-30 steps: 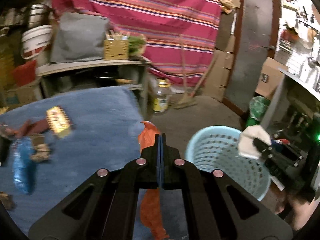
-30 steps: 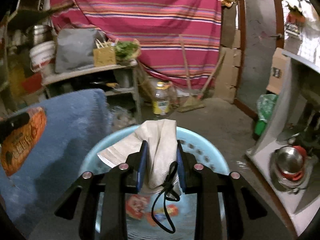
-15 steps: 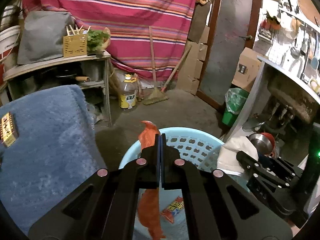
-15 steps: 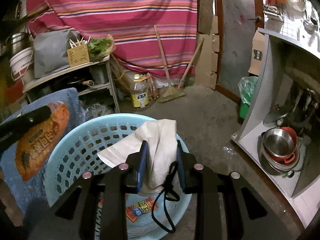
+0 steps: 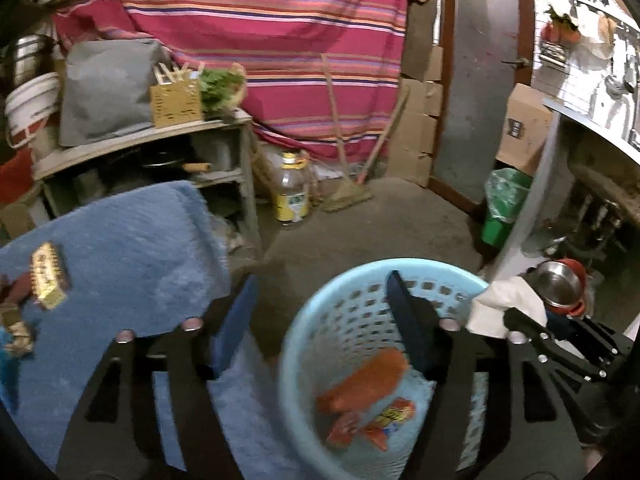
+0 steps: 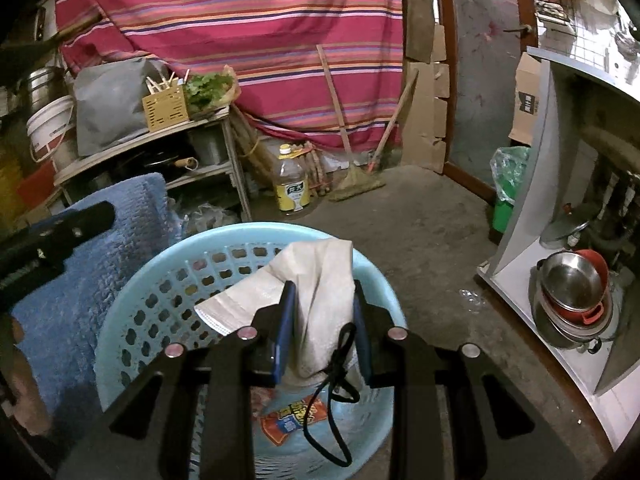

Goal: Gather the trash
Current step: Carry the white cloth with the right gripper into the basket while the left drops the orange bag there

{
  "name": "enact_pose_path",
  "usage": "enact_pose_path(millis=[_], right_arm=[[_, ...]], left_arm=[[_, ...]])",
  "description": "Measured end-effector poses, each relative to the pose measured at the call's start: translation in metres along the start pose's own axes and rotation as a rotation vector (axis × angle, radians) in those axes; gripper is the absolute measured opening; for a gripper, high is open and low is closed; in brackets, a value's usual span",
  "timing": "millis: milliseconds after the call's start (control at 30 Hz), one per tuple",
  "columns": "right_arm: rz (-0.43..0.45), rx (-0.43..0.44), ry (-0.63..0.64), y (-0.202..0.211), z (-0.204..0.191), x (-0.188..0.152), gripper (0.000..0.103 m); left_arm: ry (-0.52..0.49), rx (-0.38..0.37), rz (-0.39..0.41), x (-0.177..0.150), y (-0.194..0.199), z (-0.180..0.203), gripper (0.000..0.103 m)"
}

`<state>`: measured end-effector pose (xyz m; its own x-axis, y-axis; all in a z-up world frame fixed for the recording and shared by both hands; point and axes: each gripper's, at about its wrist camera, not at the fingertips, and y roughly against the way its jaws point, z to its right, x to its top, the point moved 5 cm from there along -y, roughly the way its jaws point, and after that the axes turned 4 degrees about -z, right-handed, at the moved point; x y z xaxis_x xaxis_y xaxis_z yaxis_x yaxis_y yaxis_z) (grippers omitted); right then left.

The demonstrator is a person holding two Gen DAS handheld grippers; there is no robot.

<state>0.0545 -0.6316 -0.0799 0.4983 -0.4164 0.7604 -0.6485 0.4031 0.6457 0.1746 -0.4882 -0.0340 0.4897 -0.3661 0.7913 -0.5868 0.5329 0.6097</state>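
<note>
Orange snack wrapper [image 5: 366,380] lies in the bottom of the light-blue perforated laundry basket [image 5: 344,284], on top of a printed snack packet [image 5: 390,416]; same packet visible from the right wrist view [image 6: 290,420]. Basket stands on the concrete floor just beside the blue fleece-covered table [image 5: 132,248].

Left gripper [image 5: 320,304]: jaws spread wide, holding nothing; right-hand finger sits over the basket opening, left-hand finger over the table edge.

Right gripper [image 6: 322,320]: jaws clamped on a crumpled off-white woven sack piece [image 6: 316,276], which stands upright between the fingers, long axis roughly along them. It hangs directly above the basket interior [image 6: 168,264], inside the rim line. A black cord [image 6: 332,392] loops down from the gripper, apparently part of the rig.

Key relation: basket is straight below the held sack, so release should need only opening, no translation. Risk: the light fabric may snag on a pad or the cord.

Remaining on table: gold-foil wrapper [image 5: 48,280], crumpled scraps at left edge [image 5: 16,332]. Left gripper is nearer to these
</note>
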Motion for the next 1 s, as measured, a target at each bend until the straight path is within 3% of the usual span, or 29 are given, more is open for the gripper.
enact_pose_path(millis=[33, 133, 267, 367, 500, 600, 700, 1000], right_arm=[[-0.002, 0.004, 0.003, -0.001, -0.003, 0.000, 0.028], [-0.017, 0.014, 0.016, -0.005, -0.015, 0.000, 0.028], [-0.055, 0.009, 0.039, -0.015, -0.031, -0.003, 0.033], [-0.107, 0.005, 0.017, -0.025, -0.040, -0.009, 0.069], [-0.143, -0.029, 0.002, -0.027, -0.048, -0.013, 0.076], [-0.114, -0.033, 0.001, -0.015, -0.061, -0.011, 0.078], [-0.068, 0.003, 0.012, 0.001, -0.084, -0.009, 0.085], [0.033, 0.149, 0.113, 0.043, -0.187, -0.014, 0.087]], left_arm=[[0.000, 0.024, 0.011, 0.000, 0.007, -0.008, 0.084], [-0.005, 0.075, 0.047, -0.001, 0.027, -0.027, 0.093], [-0.001, 0.116, 0.068, -0.004, 0.053, -0.056, 0.097], [0.008, 0.148, 0.066, -0.012, 0.069, -0.079, 0.097], [0.008, 0.210, 0.072, -0.028, 0.096, -0.113, 0.097], [0.027, 0.264, 0.091, -0.043, 0.119, -0.143, 0.097], [0.054, 0.295, 0.097, -0.061, 0.138, -0.175, 0.097], [0.193, 0.373, 0.046, -0.115, 0.172, -0.275, 0.098]])
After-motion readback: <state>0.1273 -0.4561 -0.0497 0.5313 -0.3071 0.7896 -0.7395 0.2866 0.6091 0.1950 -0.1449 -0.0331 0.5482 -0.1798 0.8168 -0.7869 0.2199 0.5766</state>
